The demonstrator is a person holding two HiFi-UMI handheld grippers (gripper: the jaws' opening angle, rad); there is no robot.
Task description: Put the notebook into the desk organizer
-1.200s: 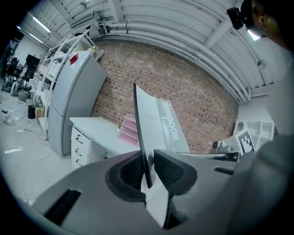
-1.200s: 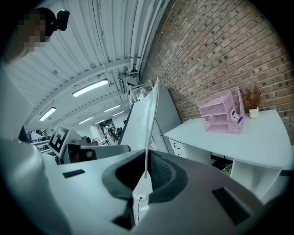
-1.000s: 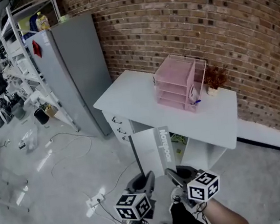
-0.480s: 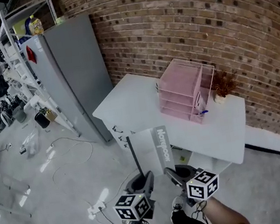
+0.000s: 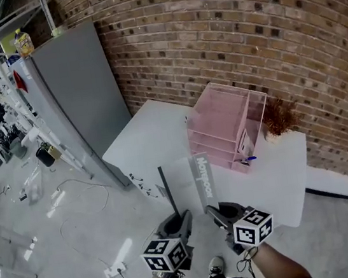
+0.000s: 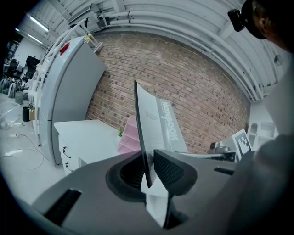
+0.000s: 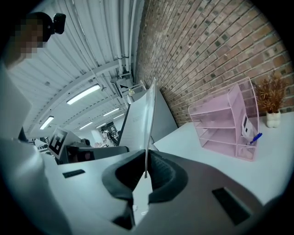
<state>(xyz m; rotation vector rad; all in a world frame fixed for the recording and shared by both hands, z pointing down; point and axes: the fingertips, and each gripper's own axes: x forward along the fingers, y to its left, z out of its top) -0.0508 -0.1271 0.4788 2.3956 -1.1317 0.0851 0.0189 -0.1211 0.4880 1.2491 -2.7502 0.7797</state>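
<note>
Desk organizer (image 5: 221, 128) nearer, notebook (image 5: 187, 185) long axis pointing toward it

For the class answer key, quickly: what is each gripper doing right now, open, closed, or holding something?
Left gripper: fingers closed on the notebook.
Right gripper: fingers closed on the same notebook.

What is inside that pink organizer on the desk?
The pink organizer's shelves look empty; its side pocket holds a blue pen and a white item. What lies deeper in the pocket is covered.
</note>
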